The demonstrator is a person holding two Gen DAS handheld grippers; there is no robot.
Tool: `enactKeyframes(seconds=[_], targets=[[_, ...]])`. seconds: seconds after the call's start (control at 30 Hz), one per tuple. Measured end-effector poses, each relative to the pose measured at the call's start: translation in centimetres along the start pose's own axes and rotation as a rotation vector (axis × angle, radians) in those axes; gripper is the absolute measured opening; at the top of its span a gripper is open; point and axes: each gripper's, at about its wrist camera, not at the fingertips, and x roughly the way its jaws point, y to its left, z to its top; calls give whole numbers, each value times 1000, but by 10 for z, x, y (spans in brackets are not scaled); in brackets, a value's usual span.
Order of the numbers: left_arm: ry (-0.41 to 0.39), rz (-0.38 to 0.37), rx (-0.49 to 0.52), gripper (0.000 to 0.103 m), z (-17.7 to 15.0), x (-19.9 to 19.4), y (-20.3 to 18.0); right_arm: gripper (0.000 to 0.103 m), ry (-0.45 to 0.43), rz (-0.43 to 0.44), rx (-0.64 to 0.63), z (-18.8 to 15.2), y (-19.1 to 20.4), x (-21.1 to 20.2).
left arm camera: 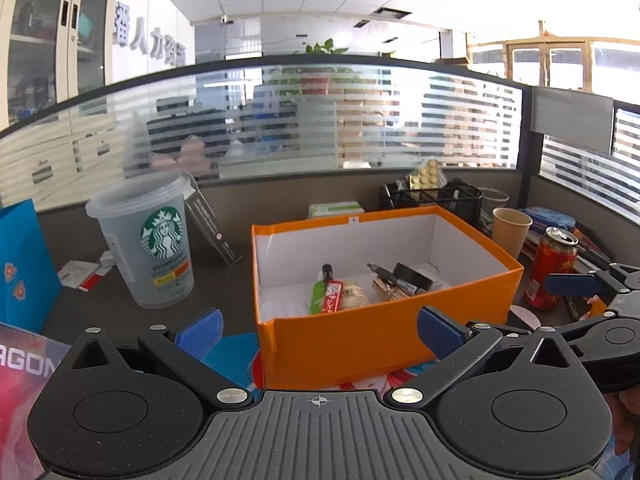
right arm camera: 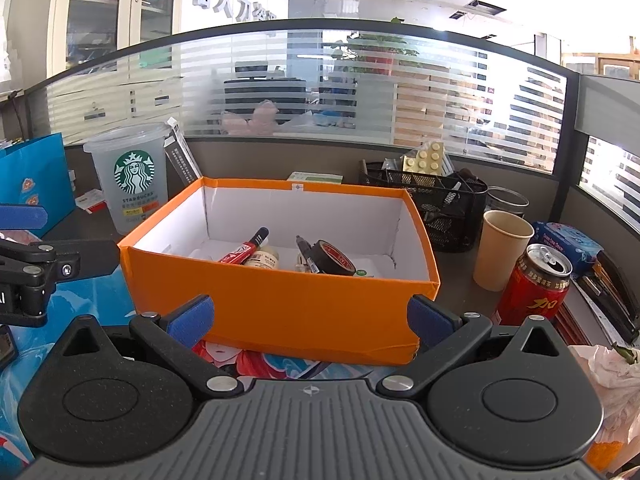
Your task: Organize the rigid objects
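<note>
An orange box (left arm camera: 360, 332) (right arm camera: 280, 304) with a white inside stands on the desk in front of both grippers. In it lie a red marker (right arm camera: 242, 249) (left arm camera: 333, 298), a black tape roll (right arm camera: 334, 258) (left arm camera: 412, 276), a black pen (left arm camera: 394, 280), a small jar (right arm camera: 263, 259) and a green item (left arm camera: 318, 298). My left gripper (left arm camera: 320, 326) is open and empty, just before the box's near wall. My right gripper (right arm camera: 312, 316) is open and empty, also before the near wall. The right gripper also shows at the right edge of the left wrist view (left arm camera: 592, 292).
A Starbucks cup (left arm camera: 148, 240) (right arm camera: 130, 178) stands left of the box. A paper cup (right arm camera: 502, 248), a red can (right arm camera: 534, 284) (left arm camera: 552, 268) and a black mesh organiser (right arm camera: 432, 196) stand to the right. A blue bag (left arm camera: 22, 264) is at far left. A glass partition runs behind.
</note>
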Motion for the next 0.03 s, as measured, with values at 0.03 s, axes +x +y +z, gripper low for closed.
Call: enactKeyframes(seconds=[0.03], targets=[[14,1,-1,103,0,2,0,103,2,1,-1,0,0,1]])
